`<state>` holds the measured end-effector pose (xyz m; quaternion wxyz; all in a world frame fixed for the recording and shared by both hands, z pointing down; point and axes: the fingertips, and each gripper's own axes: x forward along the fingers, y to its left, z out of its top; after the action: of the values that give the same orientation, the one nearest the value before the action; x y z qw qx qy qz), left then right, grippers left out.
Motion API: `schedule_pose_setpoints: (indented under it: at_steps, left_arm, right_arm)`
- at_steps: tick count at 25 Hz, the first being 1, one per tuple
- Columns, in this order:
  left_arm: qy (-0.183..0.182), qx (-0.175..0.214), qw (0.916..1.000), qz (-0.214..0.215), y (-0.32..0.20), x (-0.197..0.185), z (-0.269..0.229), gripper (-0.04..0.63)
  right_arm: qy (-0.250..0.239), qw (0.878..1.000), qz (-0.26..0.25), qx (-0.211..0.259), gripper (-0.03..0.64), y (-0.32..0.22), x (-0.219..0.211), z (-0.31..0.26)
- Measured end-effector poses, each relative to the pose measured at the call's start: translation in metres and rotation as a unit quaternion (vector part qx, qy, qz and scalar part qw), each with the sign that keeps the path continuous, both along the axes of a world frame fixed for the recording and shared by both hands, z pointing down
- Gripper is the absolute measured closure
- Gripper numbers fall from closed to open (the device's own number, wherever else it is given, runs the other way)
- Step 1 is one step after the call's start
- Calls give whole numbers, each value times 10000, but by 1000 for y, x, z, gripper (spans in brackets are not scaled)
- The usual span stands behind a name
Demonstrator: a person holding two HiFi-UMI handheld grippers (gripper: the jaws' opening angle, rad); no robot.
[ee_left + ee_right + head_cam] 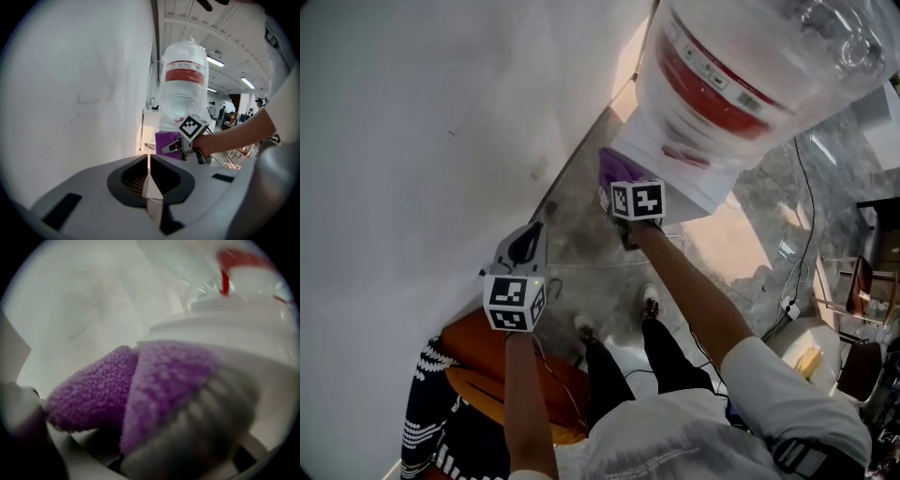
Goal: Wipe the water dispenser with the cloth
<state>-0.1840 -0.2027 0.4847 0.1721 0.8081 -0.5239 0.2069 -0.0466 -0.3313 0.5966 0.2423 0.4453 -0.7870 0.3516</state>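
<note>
Purple cloth pinched in my right claw sits at the top edge of the water dispenser; my left claw, pressed together, hangs farther off.

The cloth is showing purple against the white water dispenser; the bottle's band is looking red, apparently.

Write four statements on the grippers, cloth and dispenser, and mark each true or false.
1. The right gripper holds a purple cloth. True.
2. The left gripper also grips the cloth. False: its jaws are shut on nothing.
3. The cloth is far from the dispenser. False: it is held right at its white body.
4. A bottle with a red band tops the dispenser. True.
</note>
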Motion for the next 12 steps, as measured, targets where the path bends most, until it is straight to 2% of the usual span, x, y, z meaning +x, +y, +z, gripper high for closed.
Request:
schedule_pose_setpoints:
  at_steps: [2, 4, 12]
  left_arm:
    - [14, 4, 10000, 54, -1, 5, 2, 571]
    - [43, 21, 10000, 70, -1, 7, 3, 571]
    - [112, 84, 9998, 139, 6, 21, -4, 571]
  right_arm:
    - [-451, 9974, 451, -335, 549, -2, 9, 6]
    - [-697, 9942, 686, -453, 549, -2, 17, 7]
    - [-1025, 9869, 1165, -443, 549, 23, 63, -2]
